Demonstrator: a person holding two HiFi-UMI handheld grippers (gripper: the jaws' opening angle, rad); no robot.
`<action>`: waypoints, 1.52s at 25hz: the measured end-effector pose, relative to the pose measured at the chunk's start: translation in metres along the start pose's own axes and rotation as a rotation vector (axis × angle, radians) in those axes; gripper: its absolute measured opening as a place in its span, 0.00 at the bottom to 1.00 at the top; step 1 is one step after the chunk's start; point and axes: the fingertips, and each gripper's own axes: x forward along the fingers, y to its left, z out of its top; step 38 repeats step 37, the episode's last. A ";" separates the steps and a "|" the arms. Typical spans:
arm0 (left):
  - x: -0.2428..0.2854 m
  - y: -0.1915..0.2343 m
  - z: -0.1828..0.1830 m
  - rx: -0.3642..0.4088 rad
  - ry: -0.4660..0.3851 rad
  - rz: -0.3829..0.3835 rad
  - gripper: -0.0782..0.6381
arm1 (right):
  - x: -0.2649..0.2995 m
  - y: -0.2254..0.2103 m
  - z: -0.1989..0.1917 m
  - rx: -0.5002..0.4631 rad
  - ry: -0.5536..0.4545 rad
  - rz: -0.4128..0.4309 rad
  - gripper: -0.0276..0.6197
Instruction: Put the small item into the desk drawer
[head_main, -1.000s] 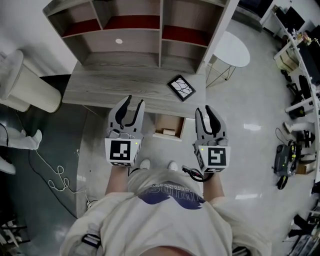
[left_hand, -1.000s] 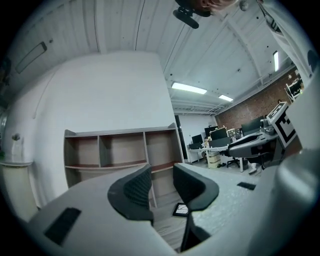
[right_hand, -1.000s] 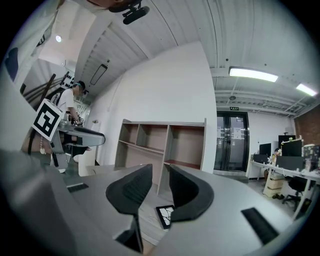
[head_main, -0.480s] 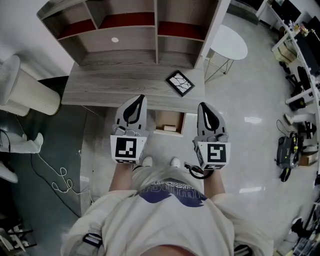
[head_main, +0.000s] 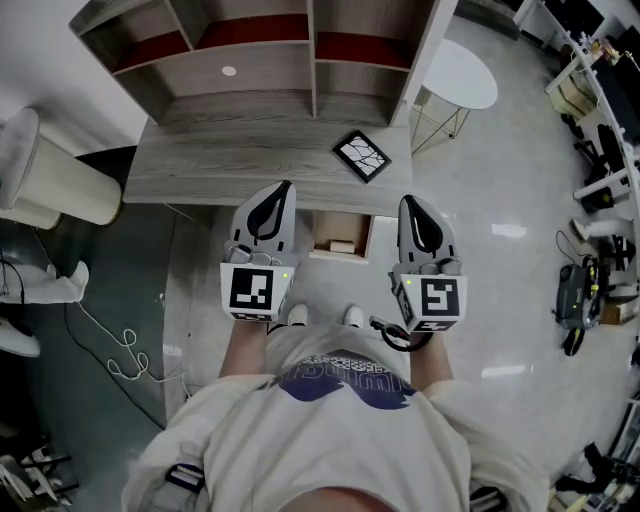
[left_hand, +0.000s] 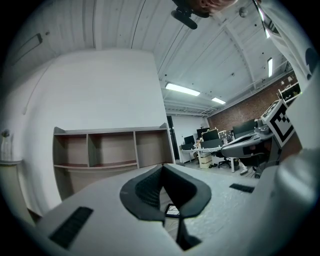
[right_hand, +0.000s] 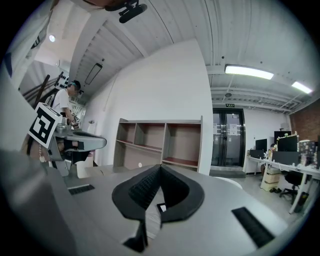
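With its jaws pressed fully together and nothing between them, the left gripper (head_main: 281, 194) hangs at the centre left of the head view, its tip over the front edge of the desk (head_main: 220, 165); its own view shows the dark ribbed pads meeting in a point (left_hand: 162, 168). The right gripper (head_main: 412, 206) sits level with it at the centre right, jaws likewise closed on nothing, as its own view confirms (right_hand: 160, 167). Each gripper carries a cube with square markers, held just ahead of the person's forearms. Between the two grippers, in the middle of the frame, the desk drawer (head_main: 353, 224) stands pulled open, and a small pale item (head_main: 342, 245) lies inside it. Just above the drawer, on the grey wood desk, a square tile (head_main: 361, 156) with a black-and-white cracked pattern lies turned at an angle. Beyond it, along the top of the frame, a shelf unit (head_main: 260, 70) with red-backed compartments rises from the rear of the desk. A round white side table (head_main: 462, 82) stands at the upper right, a pale cylindrical bin (head_main: 55, 180) at the left edge, and loose cable (head_main: 120, 352) trails over the floor at the lower left.
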 end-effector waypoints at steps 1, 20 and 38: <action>0.000 0.000 0.000 0.000 0.000 -0.001 0.12 | 0.000 0.000 -0.001 0.001 0.001 0.002 0.04; -0.006 0.006 0.001 0.000 -0.008 0.015 0.12 | -0.005 -0.001 0.005 -0.036 -0.027 -0.048 0.04; -0.010 0.009 0.005 -0.006 -0.018 0.027 0.12 | -0.008 -0.001 0.010 -0.042 -0.030 -0.048 0.04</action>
